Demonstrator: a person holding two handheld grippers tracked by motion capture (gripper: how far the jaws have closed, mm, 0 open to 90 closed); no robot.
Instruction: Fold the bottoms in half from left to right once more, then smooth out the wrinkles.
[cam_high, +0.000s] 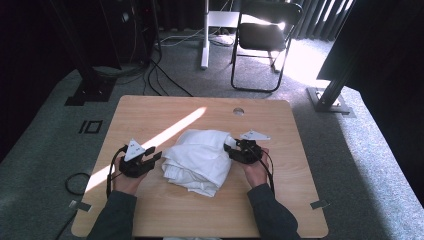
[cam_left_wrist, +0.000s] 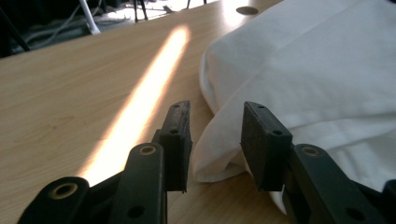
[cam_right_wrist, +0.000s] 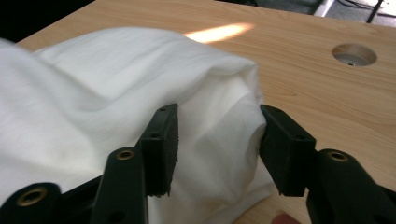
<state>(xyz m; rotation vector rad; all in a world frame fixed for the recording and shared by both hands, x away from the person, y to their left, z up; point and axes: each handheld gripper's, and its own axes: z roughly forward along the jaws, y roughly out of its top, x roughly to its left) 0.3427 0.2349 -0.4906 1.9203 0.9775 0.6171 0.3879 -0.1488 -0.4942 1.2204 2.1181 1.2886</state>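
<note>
White cloth (cam_high: 198, 160) sits bundled and loosely folded mid-table, between the two grippers. Left gripper (cam_left_wrist: 215, 140): jaws partly apart, a fold corner of the cloth lies in the gap, but the pads don't press it — nothing held. Right gripper (cam_right_wrist: 217, 149): jaws wider, straddling a bulged end of the bundle; the far pad brushes fabric, no real clamp that I can see, so I'd call it released too. Risks from here, as I judge them: the fabric is limp and layered — a re-grip may catch only the top ply and peel the fold open, or grab several plies and drag the whole bundle sideways. The left pads sit low near the wood, so closing there could pinch against the table (cam_high: 150, 210) rather than the hem. If one side pulls before the other, the stack probably skews. Surface: light wood-grain tabletop, round cable hole (cam_high: 238, 111) at the far edge, bright sun stripe (cam_high: 170, 131) running diagonally across it — glare could hide white edges. Room: grey carpet, black folding chair (cam_high: 265, 40) beyond the table, loose cables (cam_high: 165, 80) on the floor, dark curtains and stand bases either side.
</note>
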